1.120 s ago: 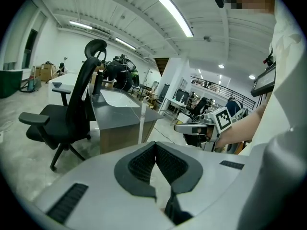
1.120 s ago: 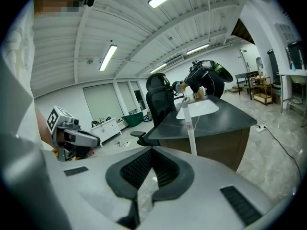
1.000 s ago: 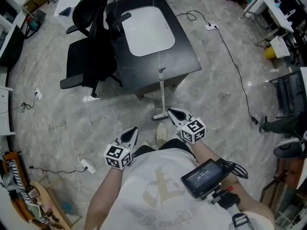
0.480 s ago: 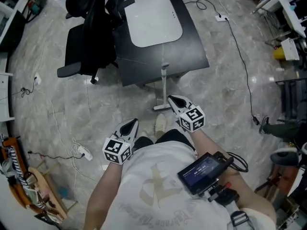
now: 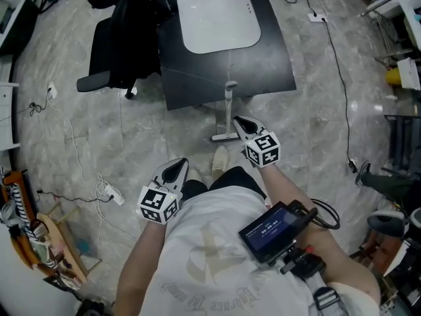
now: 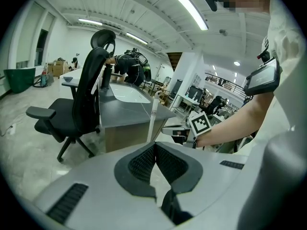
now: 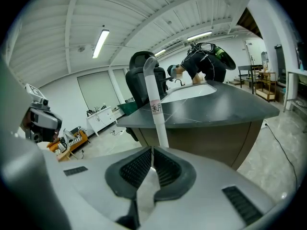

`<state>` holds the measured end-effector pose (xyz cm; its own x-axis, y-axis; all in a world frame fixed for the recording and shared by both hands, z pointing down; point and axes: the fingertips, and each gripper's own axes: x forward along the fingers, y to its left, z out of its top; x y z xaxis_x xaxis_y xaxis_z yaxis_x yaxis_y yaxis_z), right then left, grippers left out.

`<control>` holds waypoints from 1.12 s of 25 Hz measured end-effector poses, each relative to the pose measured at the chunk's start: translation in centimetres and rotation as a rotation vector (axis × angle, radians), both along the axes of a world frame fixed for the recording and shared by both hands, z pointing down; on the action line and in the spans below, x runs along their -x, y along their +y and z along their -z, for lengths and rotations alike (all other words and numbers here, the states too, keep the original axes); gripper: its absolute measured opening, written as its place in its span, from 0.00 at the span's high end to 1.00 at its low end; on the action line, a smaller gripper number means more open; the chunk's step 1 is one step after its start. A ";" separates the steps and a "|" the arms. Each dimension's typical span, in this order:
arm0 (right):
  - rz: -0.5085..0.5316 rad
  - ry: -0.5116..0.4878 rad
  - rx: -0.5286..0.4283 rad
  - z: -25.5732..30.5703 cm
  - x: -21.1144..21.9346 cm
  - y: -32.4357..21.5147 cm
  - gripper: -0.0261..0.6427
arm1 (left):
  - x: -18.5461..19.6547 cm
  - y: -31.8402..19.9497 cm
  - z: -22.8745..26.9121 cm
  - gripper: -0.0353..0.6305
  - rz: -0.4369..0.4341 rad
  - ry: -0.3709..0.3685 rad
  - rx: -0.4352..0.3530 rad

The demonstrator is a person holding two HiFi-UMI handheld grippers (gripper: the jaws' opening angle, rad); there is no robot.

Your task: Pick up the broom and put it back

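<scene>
As we look down from the head view, the broom (image 5: 227,114) stands upright on the grey marbled floor (image 5: 316,110). Its flat head rests on the floor and its white handle rises right at the near edge of the dark counter (image 5: 276,58). A white panel (image 5: 217,12) lies on the counter top, and a black office chair (image 5: 115,41) stands at the counter's left side. A tangle of white cable (image 5: 105,191) lies on the floor to the left.

The right tongs (image 5: 240,120) point toward the broom and sit just beside its handle, low down near the head. In the right gripper view we see their two ribbed pads pressed together with nothing between them. The handle rises straight ahead just beyond the tips, wearing a white label (image 7: 155,108) with dark writing. Whether the tips touch the handle, we cannot tell.

The left tongs (image 5: 177,168) hang lower in the head view, apart from the broom. The left gripper view shows their pads likewise closed on nothing, with the broom handle and the right tongs beyond them.

A small screen (image 5: 273,228) is strapped to the wearer's right forearm. In the background of both gripper views a person (image 7: 206,61) in dark clothes bends over the far side of the counter.
</scene>
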<state>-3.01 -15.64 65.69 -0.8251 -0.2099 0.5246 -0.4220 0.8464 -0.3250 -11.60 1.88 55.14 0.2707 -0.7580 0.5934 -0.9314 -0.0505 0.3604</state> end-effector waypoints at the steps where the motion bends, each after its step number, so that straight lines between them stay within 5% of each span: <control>1: 0.002 0.003 0.005 -0.4 0.1 -0.1 0.93 | 0.0 0.0 -0.1 0.93 0.004 0.000 0.004; 16: 0.019 0.118 0.023 -6.0 2.7 -1.7 0.75 | 1.7 2.3 -0.5 0.93 0.105 -0.014 0.059; 28: 0.050 0.210 0.042 -9.4 3.4 -1.7 0.76 | 2.9 4.5 -0.4 0.93 0.192 -0.030 0.085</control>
<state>-6.43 -17.29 75.09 -0.7054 -0.1455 0.6937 -0.4419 0.8555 -0.2699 -14.47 6.41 55.51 0.1074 -0.7408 0.6631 -0.9314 0.1584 0.3278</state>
